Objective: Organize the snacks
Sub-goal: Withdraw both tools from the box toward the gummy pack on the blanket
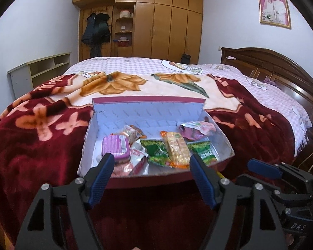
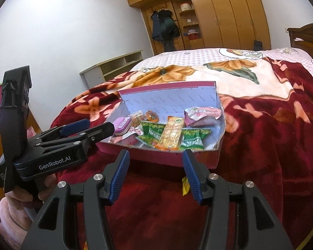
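**Crinkly packets in a cardboard box: light goods, soft holds**

Foil and plastic wrap most of what matters here. The snacks lie in a loose heap at the near end of the open cardboard box (image 1: 106, 112), which sits on the red floral blanket (image 1: 37, 125) at the foot of the bed. A long yellow biscuit pack (image 1: 176, 149) lies on top, across two green packets (image 1: 156, 151), with a second green one (image 1: 204, 152) just beside it. These look light and slippery, and the biscuits inside would likely crack under a hard pinch; taking the yellow pack across its narrow width, near the middle, seems safest. The pink tin (image 1: 114, 146) at the left is the only rigid item, smooth-sided, best gripped across its short sides. The crumpled pink-and-white bag (image 1: 195, 130) against the right wall is soft and would probably fold; a bunched edge offers the surest hold. A small orange-wrapped pack (image 1: 131, 134) lies behind the tin.

The box itself appears thin-walled and would flex if lifted by one side.

The left gripper (image 1: 151, 164) hangs over the near rim with its jaws spread and nothing between them. The right gripper (image 2: 155, 160) sits short of the box's near wall, jaws also apart and empty. A small yellow scrap (image 2: 185, 186) lies on the blanket by its right finger.
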The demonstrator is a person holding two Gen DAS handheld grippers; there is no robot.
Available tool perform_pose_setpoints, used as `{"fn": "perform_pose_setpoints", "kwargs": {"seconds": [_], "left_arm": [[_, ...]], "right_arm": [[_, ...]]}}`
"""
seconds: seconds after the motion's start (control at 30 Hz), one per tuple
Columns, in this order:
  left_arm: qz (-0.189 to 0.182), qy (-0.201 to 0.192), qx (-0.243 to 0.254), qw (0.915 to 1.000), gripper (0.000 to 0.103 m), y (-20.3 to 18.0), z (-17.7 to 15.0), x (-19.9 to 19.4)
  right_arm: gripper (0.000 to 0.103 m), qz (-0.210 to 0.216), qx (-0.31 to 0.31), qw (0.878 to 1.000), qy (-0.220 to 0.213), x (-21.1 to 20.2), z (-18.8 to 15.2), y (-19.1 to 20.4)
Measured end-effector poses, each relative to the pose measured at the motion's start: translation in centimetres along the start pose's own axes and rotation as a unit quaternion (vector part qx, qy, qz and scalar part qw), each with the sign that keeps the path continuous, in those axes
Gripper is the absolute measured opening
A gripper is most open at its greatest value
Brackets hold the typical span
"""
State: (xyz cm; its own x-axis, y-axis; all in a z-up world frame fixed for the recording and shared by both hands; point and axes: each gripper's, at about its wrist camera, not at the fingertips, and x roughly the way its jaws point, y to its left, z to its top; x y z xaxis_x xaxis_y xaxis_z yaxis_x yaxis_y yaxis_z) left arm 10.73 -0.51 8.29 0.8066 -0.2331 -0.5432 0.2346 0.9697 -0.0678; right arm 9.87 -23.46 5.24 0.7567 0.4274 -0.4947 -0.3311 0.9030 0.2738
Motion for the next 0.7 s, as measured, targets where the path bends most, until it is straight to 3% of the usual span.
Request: {"fn": "perform_pose_setpoints", "kwargs": {"seconds": [0.37, 0.7], "left_arm": [[0.0, 0.028, 0.003, 0.9996, 0.078, 0.4, -3.5, -2.6], [-0.033, 0.057, 0.014, 0.9977, 0.078, -0.4, -6.9, -4.8]], "right_arm": [[0.058, -0.003, 0.014, 1.0, 0.007, -2.1, -2.6, 1.1], [0.058, -0.015, 0.025, 0.999, 0.021, -2.8, -4.1, 0.8]]}}
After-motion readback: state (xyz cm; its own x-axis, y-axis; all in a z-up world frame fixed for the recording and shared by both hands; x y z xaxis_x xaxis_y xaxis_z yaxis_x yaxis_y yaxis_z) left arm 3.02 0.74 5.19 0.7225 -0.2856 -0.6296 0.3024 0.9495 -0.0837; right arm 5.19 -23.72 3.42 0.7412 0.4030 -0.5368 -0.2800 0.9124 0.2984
